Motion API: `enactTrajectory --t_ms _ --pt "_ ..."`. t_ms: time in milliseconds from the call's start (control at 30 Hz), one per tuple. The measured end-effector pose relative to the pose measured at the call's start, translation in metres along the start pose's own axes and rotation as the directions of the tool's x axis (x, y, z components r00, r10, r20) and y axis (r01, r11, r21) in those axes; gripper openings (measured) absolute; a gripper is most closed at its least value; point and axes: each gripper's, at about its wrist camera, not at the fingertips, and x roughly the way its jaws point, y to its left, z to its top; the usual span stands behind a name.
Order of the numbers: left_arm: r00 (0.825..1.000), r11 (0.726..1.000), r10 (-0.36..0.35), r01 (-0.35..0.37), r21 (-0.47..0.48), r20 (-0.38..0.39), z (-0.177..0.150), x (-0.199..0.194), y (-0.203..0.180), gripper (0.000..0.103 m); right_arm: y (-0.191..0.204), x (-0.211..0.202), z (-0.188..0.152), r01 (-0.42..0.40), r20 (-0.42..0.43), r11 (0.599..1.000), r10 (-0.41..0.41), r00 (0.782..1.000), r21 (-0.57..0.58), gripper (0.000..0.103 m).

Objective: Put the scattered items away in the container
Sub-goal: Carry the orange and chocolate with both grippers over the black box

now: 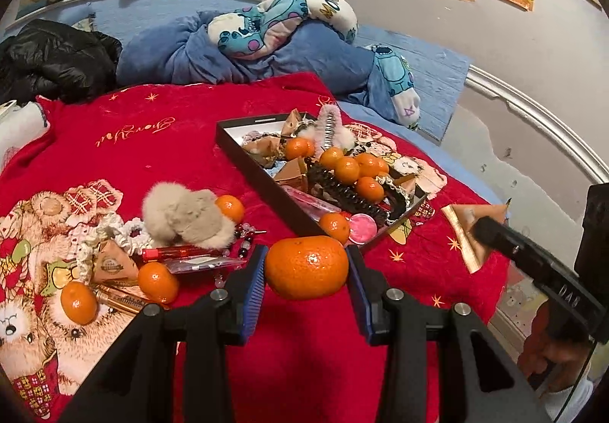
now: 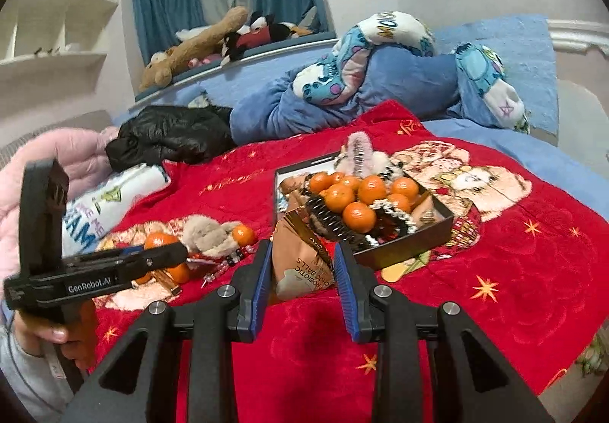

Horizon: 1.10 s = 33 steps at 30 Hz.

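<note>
Red blanket [image 1: 152, 156] covers the bed. Nearest, the left gripper [image 1: 306, 270] pinches a mandarin [image 1: 306, 267]; the right gripper [image 2: 302, 267] clamps a chocolate-ball packet [image 2: 300, 255]. Beyond, at twelve o'clock, the black tray [image 1: 262, 175] sits heaped. Risk: either item lands on the piled mandarins [image 2: 350, 194] and rolls out, or round fruit slips from the pads.

Right claw [image 2: 302, 270] clamped on a brown snack packet [image 2: 304, 263], just before the black box [image 2: 403, 246] of tangerines [image 2: 357, 215].
</note>
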Motion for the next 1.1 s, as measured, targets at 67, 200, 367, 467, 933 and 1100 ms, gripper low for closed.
enactTrajectory --t_ms 67,200,367,467,933,1100 --pt "1.000 1.000 -0.004 0.004 0.010 0.000 0.004 0.001 -0.004 0.042 -0.006 -0.002 0.004 -0.011 0.007 1.000 0.011 1.000 0.011 0.031" --pt "1.000 1.000 -0.019 0.019 0.023 -0.001 0.016 0.007 -0.016 0.042 -0.012 0.001 0.017 -0.017 0.016 1.000 0.017 1.000 -0.003 0.031" --pt "0.998 0.997 -0.026 0.030 0.073 -0.064 0.035 0.038 -0.037 0.042 -0.023 0.014 0.039 -0.051 0.032 0.999 0.051 0.998 -0.002 0.031" --pt "0.998 0.996 -0.006 0.012 0.090 -0.065 0.050 0.059 -0.047 0.042 -0.030 0.027 0.055 -0.071 0.042 0.997 0.071 0.997 0.000 0.031" --pt "0.995 0.994 0.093 -0.094 -0.050 -0.022 0.140 0.158 -0.010 0.042 -0.062 0.126 0.130 -0.091 -0.043 0.995 0.092 0.995 0.038 0.031" --pt "0.992 0.992 0.122 -0.123 -0.042 -0.017 0.164 0.199 0.011 0.042 -0.070 0.174 0.132 -0.058 -0.111 0.998 0.059 0.992 0.009 0.031"
